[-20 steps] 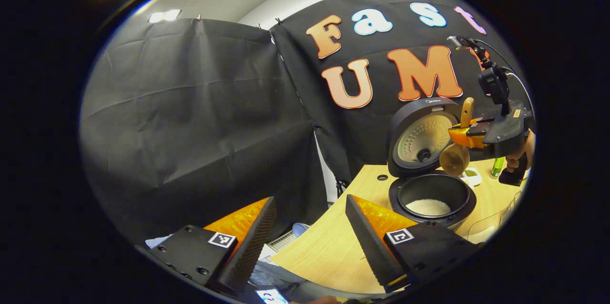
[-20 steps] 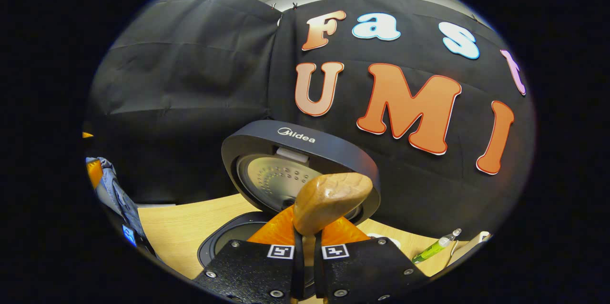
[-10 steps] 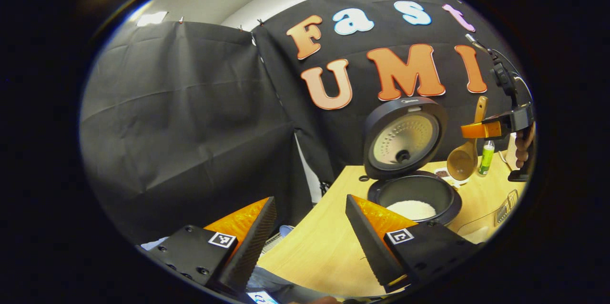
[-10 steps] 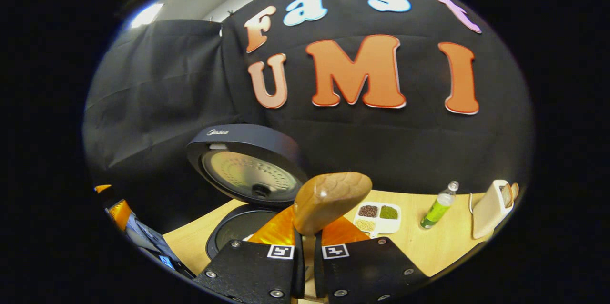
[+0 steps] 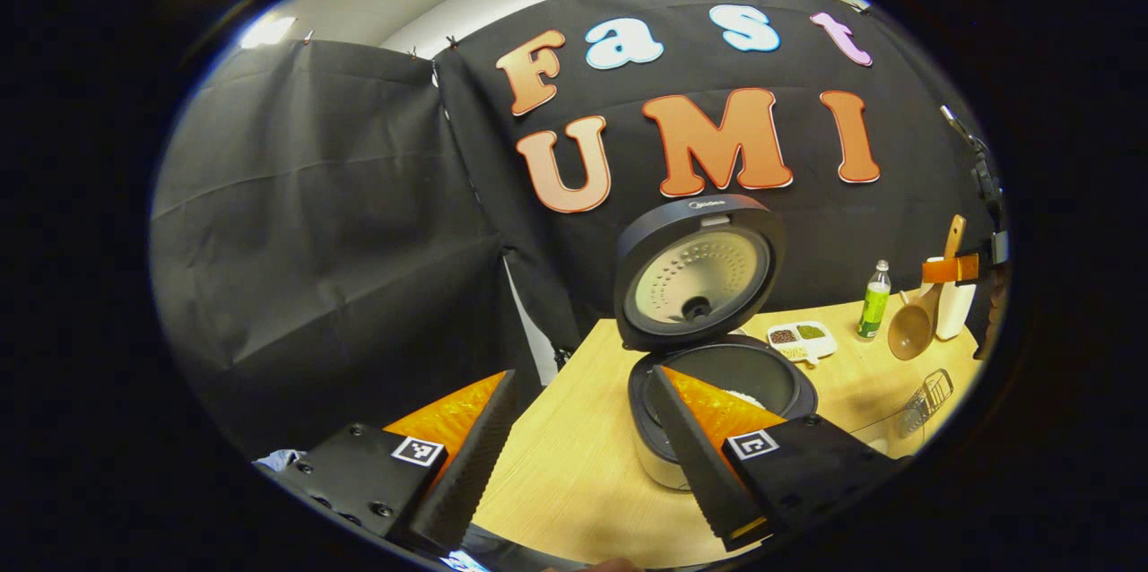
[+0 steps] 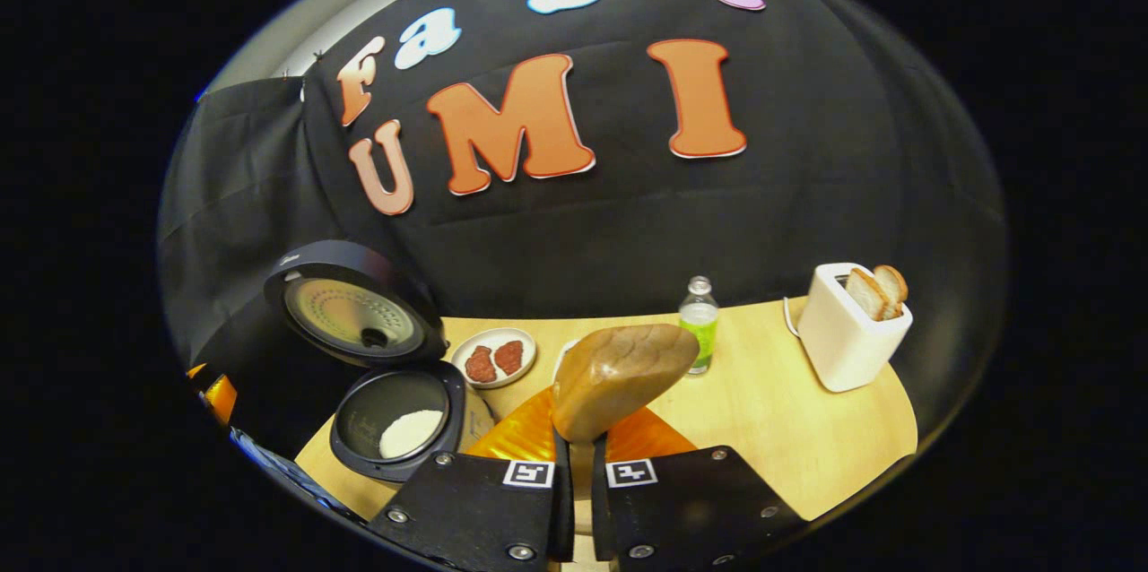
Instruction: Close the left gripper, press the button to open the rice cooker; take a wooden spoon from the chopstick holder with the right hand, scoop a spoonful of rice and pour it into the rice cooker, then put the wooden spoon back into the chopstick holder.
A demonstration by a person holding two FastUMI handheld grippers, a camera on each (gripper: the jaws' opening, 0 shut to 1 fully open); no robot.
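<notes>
The black rice cooker stands open on the wooden table, lid upright, with white rice in its pot. My left gripper hangs open and empty in front of the cooker. At the far right of the left gripper view, my right gripper is shut on the wooden spoon, bowl hanging down above the table, well right of the cooker. In the right gripper view the spoon's handle end sticks up between the shut fingers of the right gripper, and the cooker lies at the lower left.
A green bottle and a white toaster with bread slices stand at the back right. A small plate with red pieces sits behind the cooker, and a divided dish beside it. A wire rack lies near the table's right edge.
My right gripper has carried the spoon from over the open cooker off to the right. Its view has swung right, bringing the toaster in. The left gripper stayed open.
</notes>
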